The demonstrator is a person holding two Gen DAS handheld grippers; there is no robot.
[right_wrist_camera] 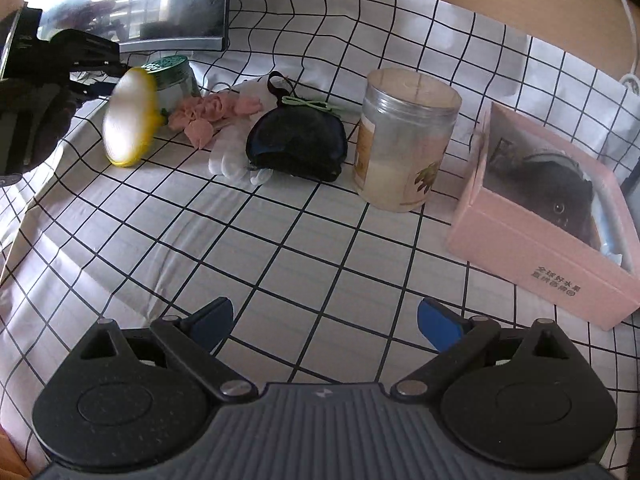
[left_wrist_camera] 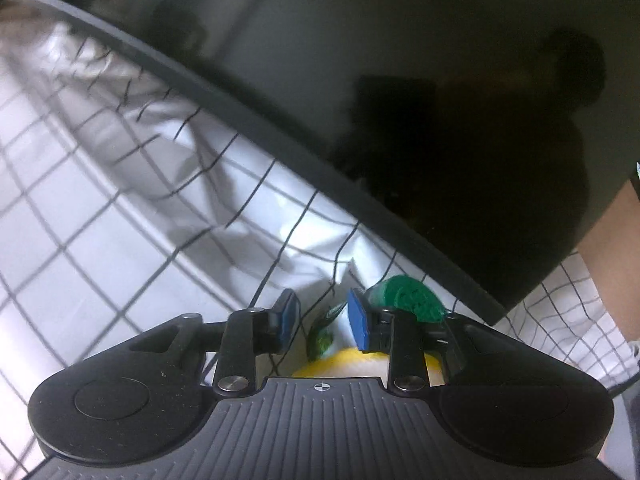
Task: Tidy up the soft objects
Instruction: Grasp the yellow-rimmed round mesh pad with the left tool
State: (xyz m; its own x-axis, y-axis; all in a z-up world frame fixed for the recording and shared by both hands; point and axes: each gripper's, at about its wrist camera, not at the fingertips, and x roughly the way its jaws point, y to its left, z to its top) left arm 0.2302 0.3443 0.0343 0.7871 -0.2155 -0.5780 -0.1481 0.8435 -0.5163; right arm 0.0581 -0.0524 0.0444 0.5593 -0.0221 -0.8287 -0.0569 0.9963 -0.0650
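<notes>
left claw (left_wrist_camera: 322,322): blue pads sitting a narrow gap apart; a green stem-like bit of the yellow soft toy (right_wrist_camera: 130,118) is lying in that gap, but i cannot tell whether the pads are pinching it. the right wrist view is showing the toy lifted off the cloth at the tip of this claw (right_wrist_camera: 100,80).
yellow soft toy: a disc shape with a pale face and yellow rim, tilting on edge above the checked cloth (right_wrist_camera: 280,264), just in front of the green-lidded jar (right_wrist_camera: 172,76).
right claw (right_wrist_camera: 324,324): released, fingers spread wide, nothing between them, hovering low over bare cloth near the front of the counter.
pink fabric flowers (right_wrist_camera: 208,114): lying on the cloth between the green-lidded jar and the dark pouch (right_wrist_camera: 298,144), touching the white glove (right_wrist_camera: 236,160).
white glove: lying flat, partly under the dark pouch.
dark pouch: sitting on the cloth with a green cord on top, just beside the clear plastic jar (right_wrist_camera: 404,140).
clear plastic jar: standing upright, pale contents filling the lower part.
pink box (right_wrist_camera: 532,248): open at the top, standing to the right of the clear jar, holding a dark soft item (right_wrist_camera: 556,192).
monitor (left_wrist_camera: 400,80): dark screen filling the left wrist view, standing at the back of the cloth.
green knitted piece (left_wrist_camera: 412,298): showing just past the left claw's right-hand pad; motion blur is making its shape unclear.
</notes>
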